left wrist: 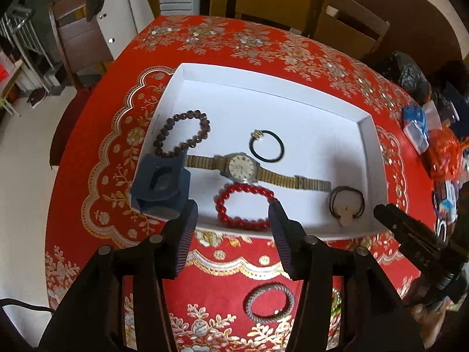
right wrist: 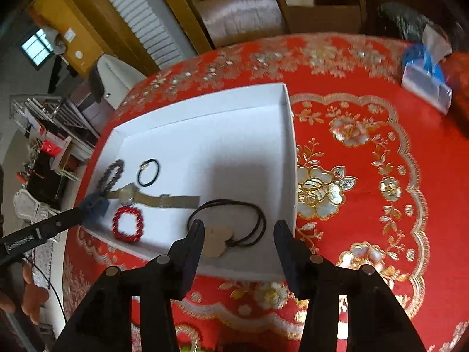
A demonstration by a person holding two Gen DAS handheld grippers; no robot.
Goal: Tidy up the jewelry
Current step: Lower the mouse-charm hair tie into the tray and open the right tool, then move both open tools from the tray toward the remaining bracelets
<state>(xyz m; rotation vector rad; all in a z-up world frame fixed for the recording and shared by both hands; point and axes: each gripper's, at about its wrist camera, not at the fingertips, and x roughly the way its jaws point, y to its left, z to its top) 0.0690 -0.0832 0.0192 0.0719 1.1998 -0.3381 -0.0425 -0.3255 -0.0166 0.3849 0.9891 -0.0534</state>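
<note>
A white tray (left wrist: 164, 99) sits on a table covered by a red cloth (left wrist: 240, 38) with gold and silver flowers. Inside the tray, along its near side, lie several pieces of jewelry. A dark bead bracelet (left wrist: 183, 133) lies at the left, with a blue ring box (left wrist: 159, 186) tilted on the near left corner just below it. A gold watch (left wrist: 241, 167) stretches across the middle, its strap end touching the box. A thin black hair tie (left wrist: 267, 146) lies just behind the watch. A red bead bracelet (left wrist: 244, 206) lies just in front of the watch, by the near wall. A dark cord with pale charms (left wrist: 346, 205) lies at the near right. Outside the tray, on the cloth nearer the camera, lies a grey woven bangle (left wrist: 269, 303). The left gripper (left wrist: 233, 214) hovers over the tray's near edge, spread wide and empty, with the red bracelet seen between its fingers. The right gripper (right wrist: 239, 228) is also spread, holding nothing, with the cord lying just below its fingers.
</note>
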